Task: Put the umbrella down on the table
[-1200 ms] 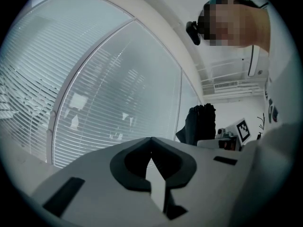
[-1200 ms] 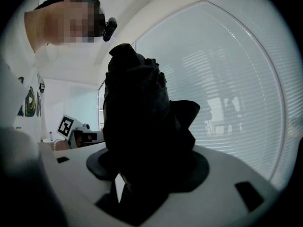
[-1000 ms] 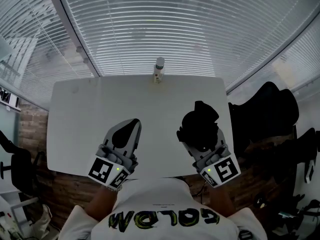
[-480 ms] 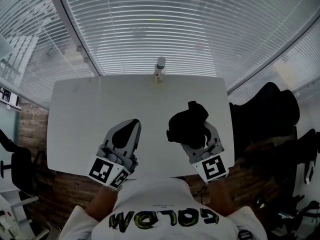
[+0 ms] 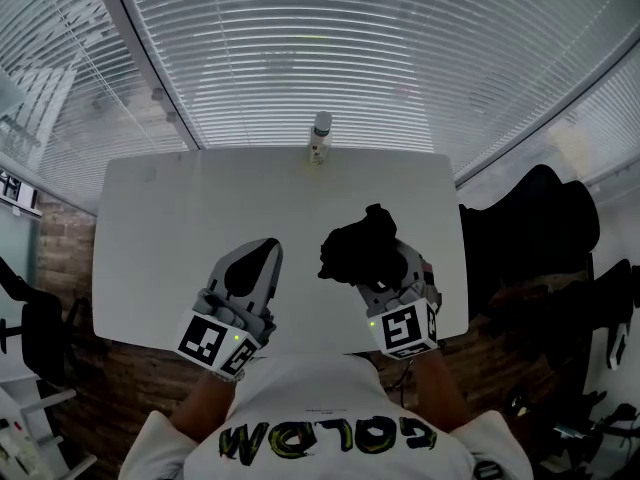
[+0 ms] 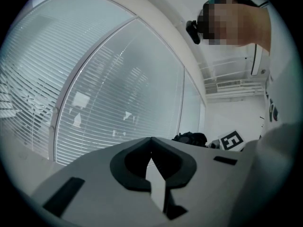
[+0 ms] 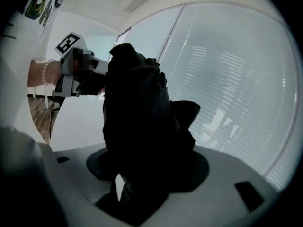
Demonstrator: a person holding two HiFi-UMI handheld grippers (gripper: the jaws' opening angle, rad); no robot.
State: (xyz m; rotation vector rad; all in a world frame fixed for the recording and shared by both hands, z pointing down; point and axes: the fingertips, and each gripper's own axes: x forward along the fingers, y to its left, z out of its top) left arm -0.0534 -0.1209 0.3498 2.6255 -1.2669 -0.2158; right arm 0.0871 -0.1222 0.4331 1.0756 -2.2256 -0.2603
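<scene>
A folded black umbrella (image 5: pixel 362 251) hangs just above the right half of the white table (image 5: pixel 160 228), and my right gripper (image 5: pixel 388 273) is shut on it. In the right gripper view the umbrella (image 7: pixel 137 112) fills the space between the jaws and sticks out past them, hiding the fingertips. My left gripper (image 5: pixel 260 253) hovers over the table's near edge, shut with nothing in it; its jaw tips meet in the left gripper view (image 6: pixel 151 139). From there the umbrella (image 6: pixel 189 137) shows off to the right.
A small bottle (image 5: pixel 318 138) stands at the middle of the table's far edge. Curved windows with white blinds (image 5: pixel 330 58) close off the far side. Dark chairs (image 5: pixel 535 223) stand right of the table. A person's torso (image 5: pixel 320 418) is at the near edge.
My right gripper has carried the umbrella leftward and lower toward the table while rolling, so its marker cube now faces up. The left gripper has stayed still.
</scene>
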